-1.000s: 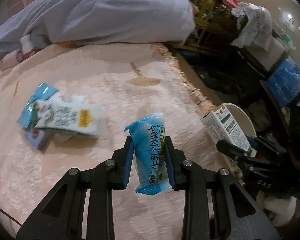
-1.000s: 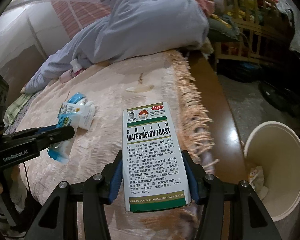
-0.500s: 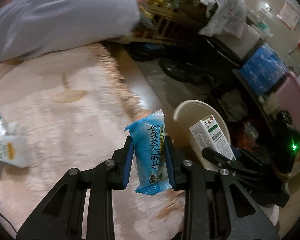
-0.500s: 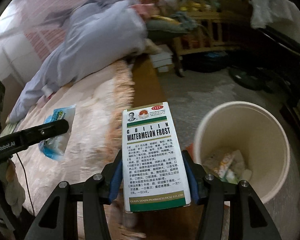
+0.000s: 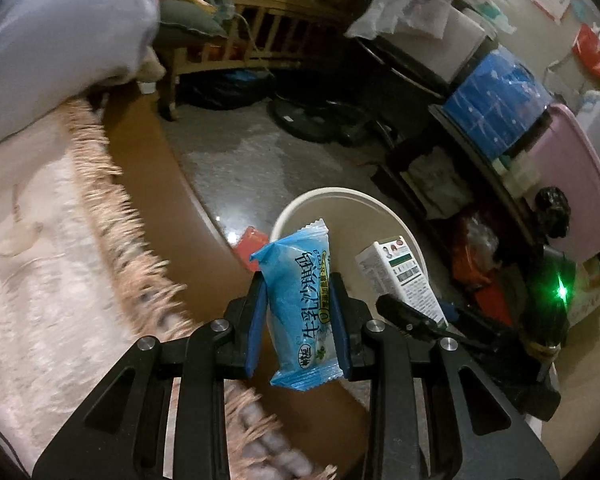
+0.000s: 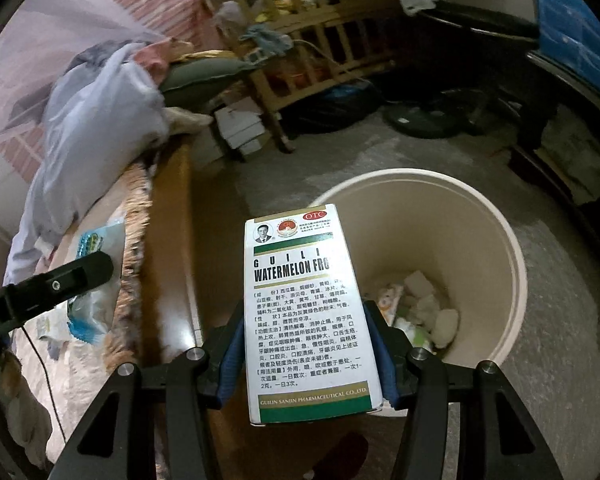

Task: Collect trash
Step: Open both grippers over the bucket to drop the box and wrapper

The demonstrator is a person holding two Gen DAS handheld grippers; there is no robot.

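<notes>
Left gripper (image 5: 298, 314) jaws clamped blue wrapper (image 5: 300, 304); right gripper (image 6: 306, 354) jaws pinched medicine box (image 6: 306, 312). Both poised near cream bin (image 6: 496, 248), likely for dropping.

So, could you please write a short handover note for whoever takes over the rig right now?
Left gripper: shut on the blue snack wrapper, near the bin's rim.
Right gripper: shut on the white medicine box, at the near rim of the cream bin.
Bin: on the floor beside the bed, some trash already inside.
Done: both pieces picked up and brought to the bin.
Left: release both into the bin. Whether more trash lies on the bed can't be told from these views.
</notes>
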